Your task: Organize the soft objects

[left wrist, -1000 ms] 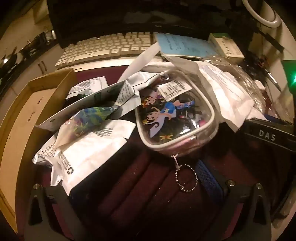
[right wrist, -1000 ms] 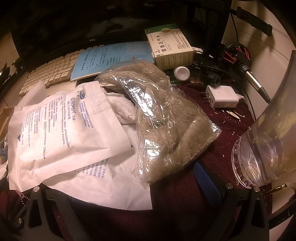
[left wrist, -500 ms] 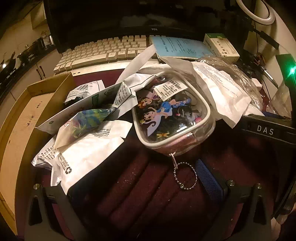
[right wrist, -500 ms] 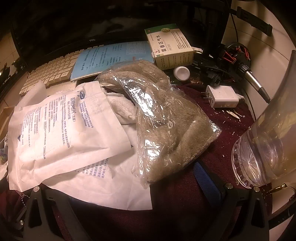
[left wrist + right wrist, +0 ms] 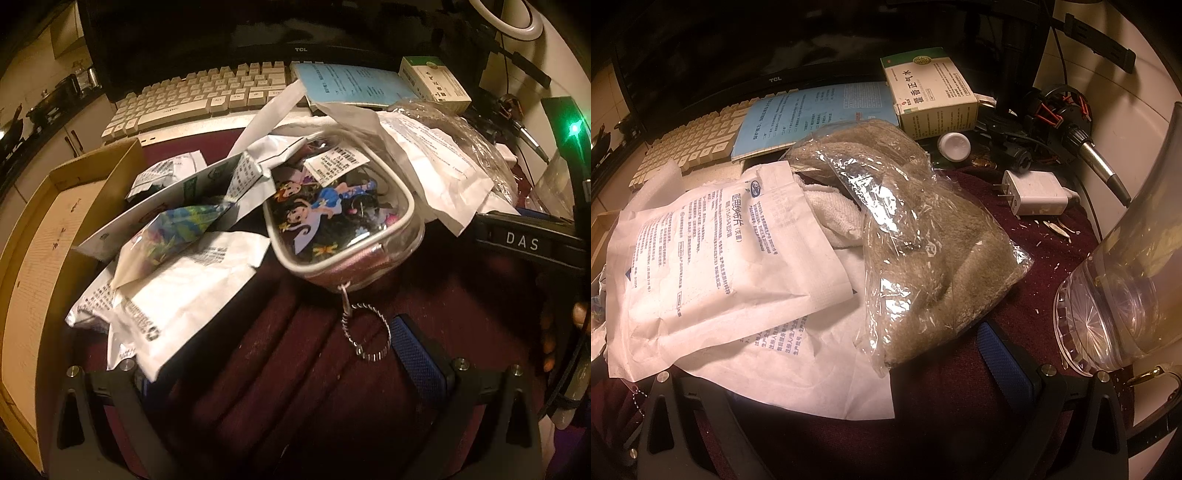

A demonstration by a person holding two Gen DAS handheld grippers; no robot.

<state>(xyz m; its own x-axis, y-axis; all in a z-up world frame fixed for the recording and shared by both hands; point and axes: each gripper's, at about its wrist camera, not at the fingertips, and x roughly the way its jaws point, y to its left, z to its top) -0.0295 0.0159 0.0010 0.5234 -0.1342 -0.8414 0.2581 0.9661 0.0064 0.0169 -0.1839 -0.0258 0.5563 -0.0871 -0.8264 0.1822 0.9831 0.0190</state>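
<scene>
Our left gripper (image 5: 291, 373) and right gripper (image 5: 882, 373) hover with jaws spread, holding nothing, over the maroon-covered tabletop (image 5: 295, 387). We judge sorting has barely begun: next, reach for the clear cartoon-printed zip pouch (image 5: 340, 221) or the plastic-bagged grey towel (image 5: 923, 236). The open cardboard box (image 5: 55, 236), far left, offers room.

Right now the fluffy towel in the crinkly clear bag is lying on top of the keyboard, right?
Not quite. The towel in the clear bag lies on the dark red cloth in front of the blue booklet, not on the keyboard. The right wrist view shows it.
</scene>
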